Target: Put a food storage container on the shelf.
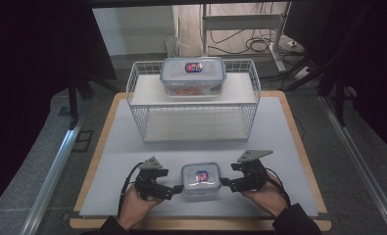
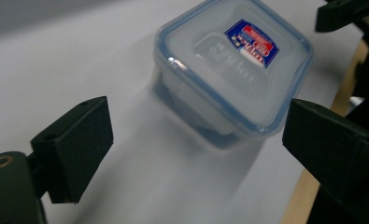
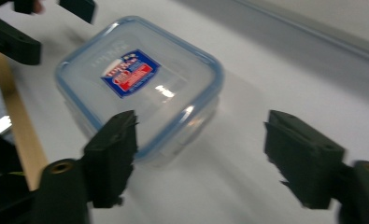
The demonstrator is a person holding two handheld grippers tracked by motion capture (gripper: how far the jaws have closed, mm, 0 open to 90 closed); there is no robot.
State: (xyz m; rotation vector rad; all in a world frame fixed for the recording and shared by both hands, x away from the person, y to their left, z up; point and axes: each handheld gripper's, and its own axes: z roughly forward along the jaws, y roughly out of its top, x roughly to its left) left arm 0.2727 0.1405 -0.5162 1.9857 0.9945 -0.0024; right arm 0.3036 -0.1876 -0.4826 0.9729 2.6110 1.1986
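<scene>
Left gripper (image 1: 177,188) and right gripper (image 1: 225,182) sat w/ jaws spread wide, gripping nothing, flanking the small lidded container (image 1: 201,180) at the near edge of the white mat (image 1: 127,156); box lay directly btwn them, roughly square so no real long axis, both tips about touching its sides, neither clearly nearer. High view also gave the wire basket (image 1: 141,122) w/ a bigger container (image 1: 193,74) well behind; gripper views gave jaw gaps up close w/ the box ahead of the pads.
</scene>
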